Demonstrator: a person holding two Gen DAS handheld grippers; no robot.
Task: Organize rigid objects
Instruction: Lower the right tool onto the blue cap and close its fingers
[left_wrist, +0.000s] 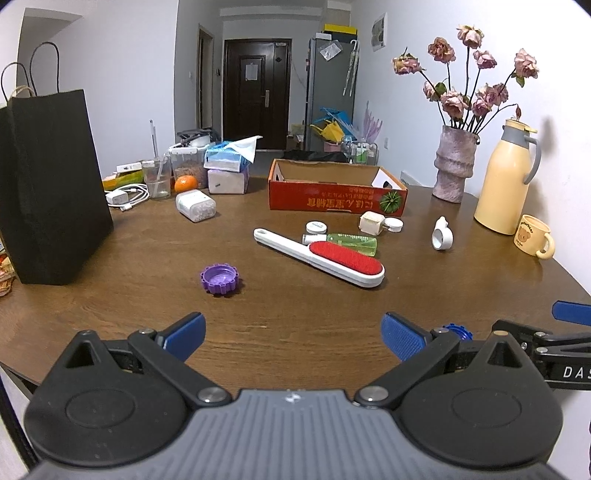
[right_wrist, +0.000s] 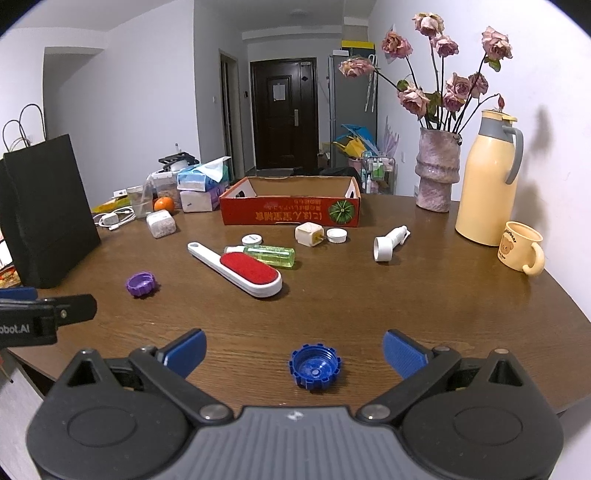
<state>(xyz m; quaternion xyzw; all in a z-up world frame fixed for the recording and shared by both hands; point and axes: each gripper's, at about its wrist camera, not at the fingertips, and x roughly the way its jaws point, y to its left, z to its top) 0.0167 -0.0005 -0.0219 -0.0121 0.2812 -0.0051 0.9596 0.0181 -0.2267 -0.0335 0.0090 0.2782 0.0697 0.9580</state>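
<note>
Both tools stood wide open and held nothing: the left tool (left_wrist: 293, 336) hovered over bare wooden worktop (left_wrist: 295, 306), while the right tool (right_wrist: 294, 354) had a blue cap (right_wrist: 314, 370) lying mouth-up between its spread fingers, touching neither. Farther off lay a purple cap (right_wrist: 141, 284), a red-padded lint brush (right_wrist: 236, 268) and a green bottle (right_wrist: 271, 255), near the red cardboard box (right_wrist: 290, 215).

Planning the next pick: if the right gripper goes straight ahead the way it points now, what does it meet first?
The blue bottle cap, lying open side up on the wooden table between the open right gripper fingers. Beyond it the table looks bare up to the lint brush, though depth is unclear.
</note>
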